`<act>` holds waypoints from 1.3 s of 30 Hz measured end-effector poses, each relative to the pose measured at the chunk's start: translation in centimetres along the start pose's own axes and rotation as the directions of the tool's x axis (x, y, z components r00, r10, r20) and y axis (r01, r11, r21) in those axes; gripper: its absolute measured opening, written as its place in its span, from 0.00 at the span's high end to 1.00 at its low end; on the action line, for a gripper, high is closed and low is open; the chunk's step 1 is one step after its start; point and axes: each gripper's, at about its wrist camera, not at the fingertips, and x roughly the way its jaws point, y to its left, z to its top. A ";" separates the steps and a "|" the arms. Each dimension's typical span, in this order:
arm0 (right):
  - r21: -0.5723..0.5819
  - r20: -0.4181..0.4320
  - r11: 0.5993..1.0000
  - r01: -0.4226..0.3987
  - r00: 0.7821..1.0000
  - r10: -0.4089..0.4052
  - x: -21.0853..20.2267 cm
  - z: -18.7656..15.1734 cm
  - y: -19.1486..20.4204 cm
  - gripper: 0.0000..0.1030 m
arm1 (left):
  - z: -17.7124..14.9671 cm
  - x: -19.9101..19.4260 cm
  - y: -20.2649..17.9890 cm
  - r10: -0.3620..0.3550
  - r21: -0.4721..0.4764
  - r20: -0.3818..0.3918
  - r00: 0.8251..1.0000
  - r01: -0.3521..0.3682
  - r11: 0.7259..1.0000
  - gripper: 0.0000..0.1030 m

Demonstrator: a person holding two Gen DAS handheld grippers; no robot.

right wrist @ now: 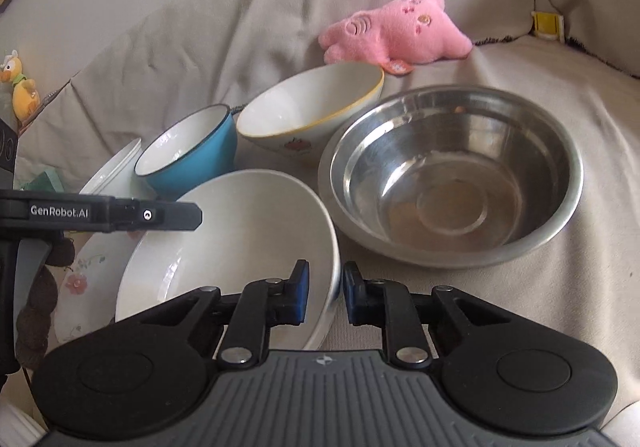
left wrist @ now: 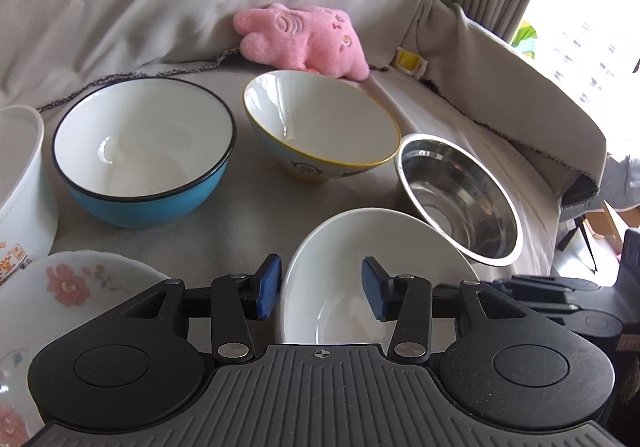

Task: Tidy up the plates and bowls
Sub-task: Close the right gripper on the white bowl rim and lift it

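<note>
"GenRobot.AI" is printed in white on the black arm of the left gripper (right wrist: 192,215), seen from the right wrist view; a white plastic tub (left wrist: 20,183) at the left edge of the sofa seat carries orange lettering too cropped to read. The dishes sit on a sofa (left wrist: 248,215) covered in wrinkled beige cloth. The right gripper (right wrist: 324,293) has its blue-padded jaws nearly closed around the rim of a glossy white bowl (right wrist: 248,243), one pad inside and one outside; whether the pads press the rim cannot be told. The left gripper (left wrist: 320,289) is spread wide, with the same white bowl (left wrist: 332,287) between its pads, untouched. Just right of that bowl stands a shiny steel bowl (right wrist: 456,175), round with a flat bottom. Behind them are a cone-shaped white bowl with a yellow rim (left wrist: 320,127) and printed cartoon figures, and a blue enamel-looking bowl (left wrist: 144,151) with a black rim and white inside. A flowered plate (left wrist: 60,295) with pink blooms lies at the front left. A pink fuzzy plush toy (left wrist: 304,39) rests against the sofa back.
</note>
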 end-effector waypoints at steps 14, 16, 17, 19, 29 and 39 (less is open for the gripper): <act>0.041 -0.148 0.997 -0.064 0.986 0.069 1.6 -1.6 0.1 0.79 | -1.1 1.6 -0.9 0.069 0.050 -0.046 0.997 -0.067 0.997 0.50; 0.024 -0.143 0.998 -0.051 0.988 0.054 1.4 -1.4 -0.2 0.79 | -1.0 1.6 -0.9 0.050 0.006 -0.063 0.997 -0.050 0.999 0.47; 0.020 -0.135 0.999 -0.035 0.990 0.038 1.3 -1.2 -0.6 0.79 | -1.1 1.6 -0.8 0.032 -0.014 -0.070 0.997 -0.033 0.999 0.47; 0.028 -0.127 1.000 -0.013 0.992 0.016 1.2 -1.1 -1.2 0.79 | -1.2 1.8 -1.0 -0.015 -0.027 -0.085 0.996 0.013 1.000 0.47; 0.075 -0.128 0.997 -0.001 0.992 0.010 1.0 -2.2 -1.4 0.77 | -2.1 3.7 -2.2 0.000 0.004 -0.077 0.997 0.000 1.000 0.48; 0.006 -0.118 0.998 0.056 0.991 -0.055 0.4 -2.6 0.1 0.75 | -2.7 4.4 -3.8 0.132 0.058 -0.124 0.984 -0.125 0.990 0.55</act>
